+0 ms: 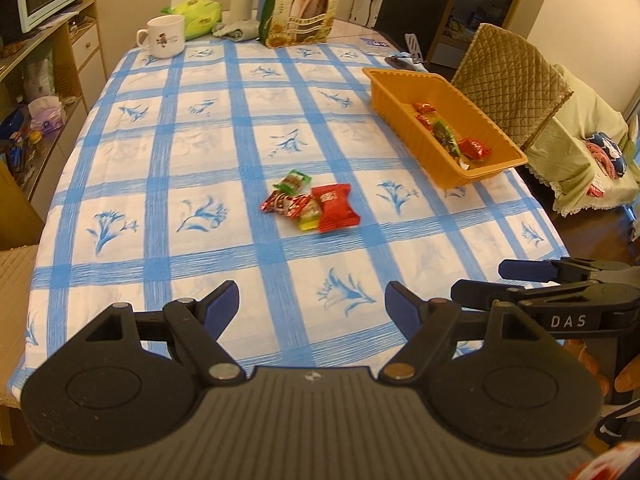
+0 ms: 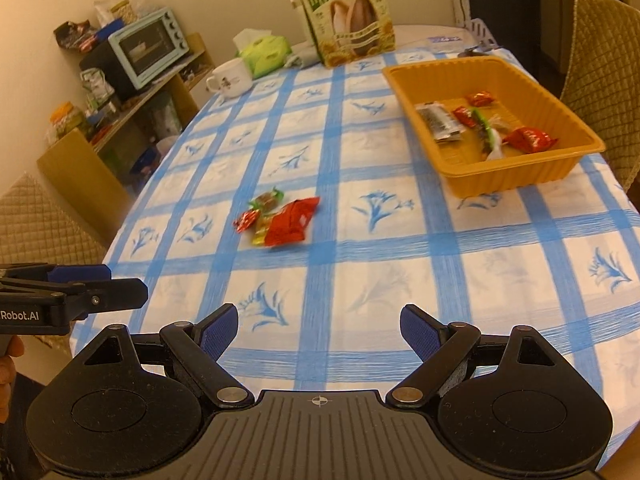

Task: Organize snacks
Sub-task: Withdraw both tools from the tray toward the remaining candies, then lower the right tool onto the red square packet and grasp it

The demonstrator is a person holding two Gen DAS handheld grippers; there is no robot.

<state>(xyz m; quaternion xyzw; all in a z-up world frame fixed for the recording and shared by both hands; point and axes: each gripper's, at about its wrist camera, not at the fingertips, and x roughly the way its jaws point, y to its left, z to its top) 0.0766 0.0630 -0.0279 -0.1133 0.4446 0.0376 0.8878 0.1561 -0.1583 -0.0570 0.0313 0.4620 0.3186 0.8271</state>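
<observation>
Centrally on the counter [image 1: 168, 152], spread with a blue-checked cloth, lies a small cluster of wrapped snacks [image 1: 310, 206], with a large red packet [image 2: 291, 222] against several smaller red, green and yellow sweets; an orange tray [image 1: 384, 92] stands well apart to the right and already holds a few wrapped pieces. Both tools hover over the near edge of the counter: the left gripper [image 1: 312, 310] has its fingers spread wide with nothing between them, and the right gripper [image 2: 319, 328] is likewise released and empty. The step in hand appears to be the approach to the loose cluster. A sound approach would single out one piece at the cluster's edge, such as the large red packet, lower the fingers to either side of it, and clench on the body of the wrapper, not on a crimped end, so that neighbouring sweets are not dragged along. Legible writing: "DAS" on the right tool as seen by the left camera, "Robot.AI" on the left tool as seen by the right camera, and large Chinese characters on the sunflower-seed bag [image 1: 306, 4] at the far end, too distorted to read with certainty.
</observation>
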